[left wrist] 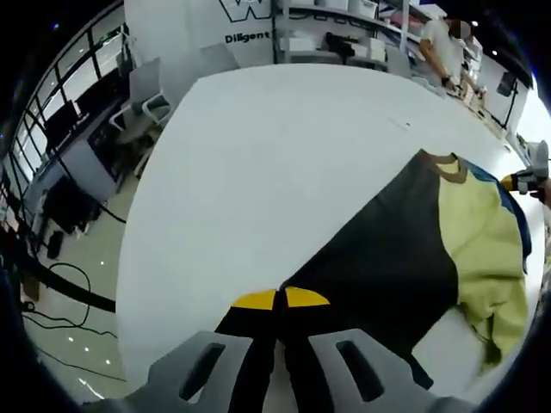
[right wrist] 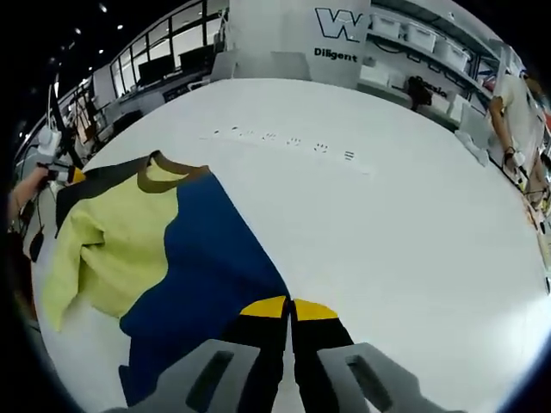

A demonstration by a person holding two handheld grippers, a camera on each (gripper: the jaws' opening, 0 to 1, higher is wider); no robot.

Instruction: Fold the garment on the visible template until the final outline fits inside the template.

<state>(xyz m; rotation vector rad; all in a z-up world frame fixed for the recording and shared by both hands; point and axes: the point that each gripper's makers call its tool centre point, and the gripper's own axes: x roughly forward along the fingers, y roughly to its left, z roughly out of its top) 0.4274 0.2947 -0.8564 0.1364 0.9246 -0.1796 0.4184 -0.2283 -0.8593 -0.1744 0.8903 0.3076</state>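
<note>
A colour-block garment lies on the white table (left wrist: pixel 258 172). It has a black panel (left wrist: pixel 387 249), a yellow middle (left wrist: pixel 482 249), a blue panel (right wrist: pixel 207 258) and a brown collar (left wrist: pixel 448 168) (right wrist: pixel 164 172). My left gripper (left wrist: pixel 280 298) is shut on the edge of the black panel, yellow tips together. It also appears at the far left of the right gripper view as the left gripper (right wrist: pixel 65 172), held by a hand. My right gripper (right wrist: pixel 290 307) is shut on the edge of the blue panel. The right gripper (left wrist: pixel 527 179) also enters at the blue side. The yellow middle is bunched and wrinkled.
Small printed marks (right wrist: pixel 275 138) run across the white table (right wrist: pixel 413 241). A person (left wrist: pixel 443 47) (right wrist: pixel 508 112) stands by shelves at the far end. Chairs (left wrist: pixel 146 99) and desks line the floor beyond the table's rounded edge. A white banner (right wrist: pixel 344 34) stands behind.
</note>
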